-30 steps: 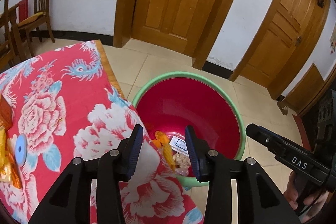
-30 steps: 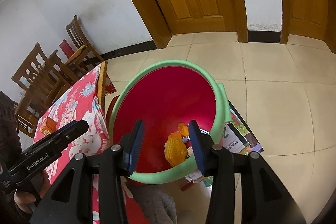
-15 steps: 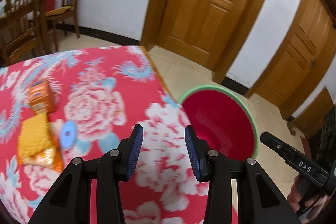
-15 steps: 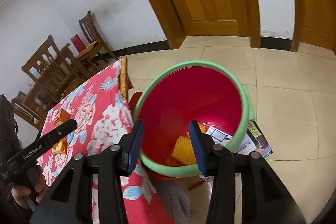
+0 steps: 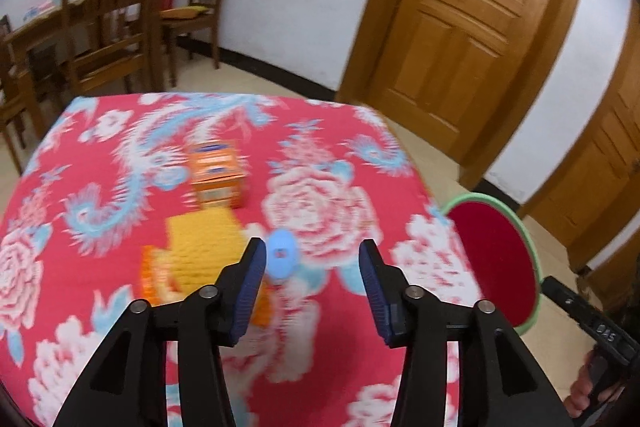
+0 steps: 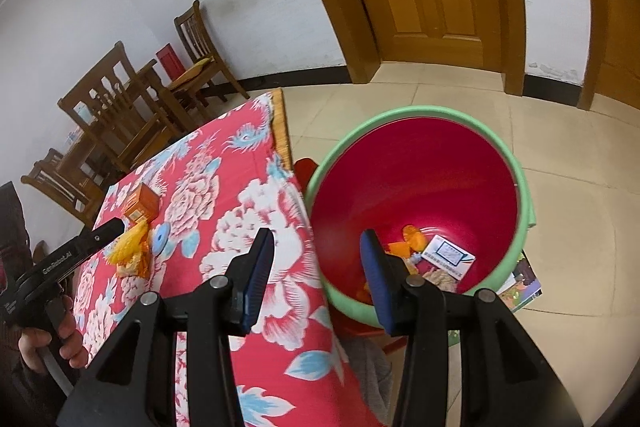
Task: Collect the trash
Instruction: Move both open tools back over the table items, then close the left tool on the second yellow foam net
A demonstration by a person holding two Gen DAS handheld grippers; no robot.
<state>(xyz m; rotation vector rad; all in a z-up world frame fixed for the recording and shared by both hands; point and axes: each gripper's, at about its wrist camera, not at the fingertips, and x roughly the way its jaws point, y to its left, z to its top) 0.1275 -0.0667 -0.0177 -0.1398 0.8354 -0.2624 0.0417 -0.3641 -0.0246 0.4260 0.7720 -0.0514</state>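
Observation:
On the red floral tablecloth [image 5: 328,163] lie an orange box [image 5: 216,173], a yellow mesh wrapper [image 5: 202,245] over an orange packet, and a small blue disc [image 5: 282,253]. My left gripper [image 5: 312,281] hovers just short of the disc, its jaws opening with nothing between them. In the right wrist view the same box [image 6: 142,203], wrapper [image 6: 128,247] and disc [image 6: 160,237] sit at the left. My right gripper [image 6: 316,267] is open and empty over the table's edge beside the red bucket [image 6: 416,171], which holds orange scraps and a white card [image 6: 448,253].
Wooden chairs [image 5: 108,23] and a dining table stand behind the table at the left. Wooden doors [image 5: 476,15] line the far wall. A magazine [image 6: 524,277] lies on the tiled floor beside the bucket. A hand [image 6: 44,343] holds the left gripper's handle.
The left gripper swung left from over the bucket to above the table's trash, and its jaws spread wider. The right gripper drifted left toward the table edge, still empty.

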